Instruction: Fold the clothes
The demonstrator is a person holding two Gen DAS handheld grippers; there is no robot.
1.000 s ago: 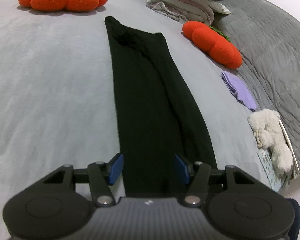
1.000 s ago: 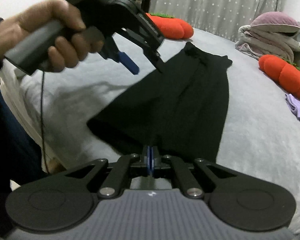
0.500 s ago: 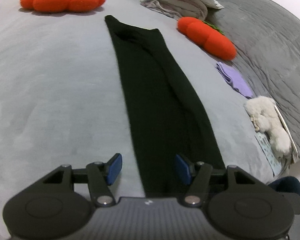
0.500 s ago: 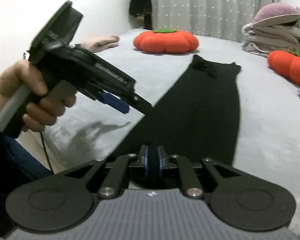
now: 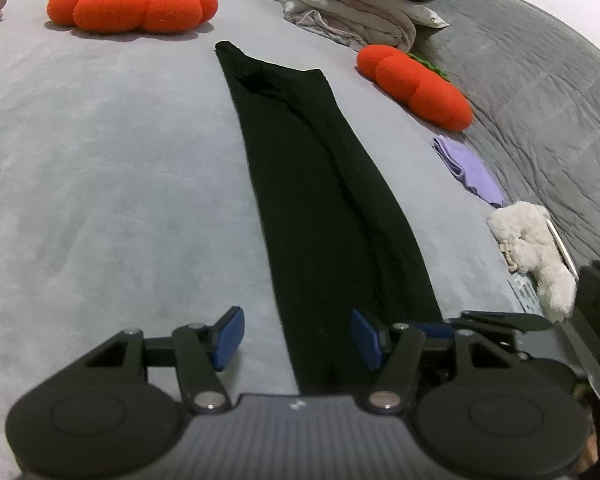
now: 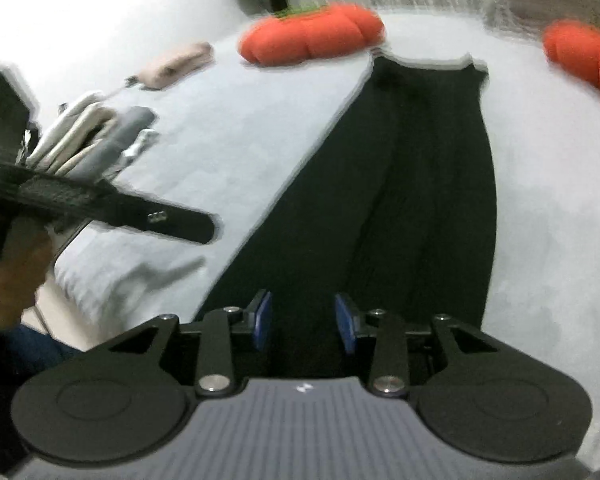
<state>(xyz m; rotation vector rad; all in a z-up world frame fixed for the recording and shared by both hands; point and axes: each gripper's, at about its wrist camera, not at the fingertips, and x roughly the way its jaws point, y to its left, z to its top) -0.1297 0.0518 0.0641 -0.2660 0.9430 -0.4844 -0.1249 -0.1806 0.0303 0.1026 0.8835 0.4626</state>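
The black garment (image 5: 324, 200) lies flat on the grey bed (image 5: 100, 184) as 1 long narrow strip. Its long axis runs straight away from both cameras, the near end by the bed's front edge and the far end tapering toward the big orange pumpkin cushion (image 5: 132, 0). A lengthwise crease runs down it, so it looks folded in half along its length.

The left gripper (image 5: 298, 338) hangs over the near end with its 2 blue pads well apart; the cloth's left edge lies between them, and neither pad presses on it. The right gripper (image 6: 305, 322) sits over the same near end, its jaws opening, with black cloth seen between the pads but not pinched. The right wrist view is motion-blurred.

Right of the garment lie a 2nd pumpkin cushion (image 5: 416, 84), a folded lilac cloth (image 5: 468, 168) and a white plush toy (image 5: 536, 248). A heap of bedding with a mauve pillow (image 5: 364, 4) sits at the far end, against a darker quilted cover (image 5: 540, 92). Folded pale clothes (image 6: 92, 136) lie on the bed's left side, with a pale curtain behind.
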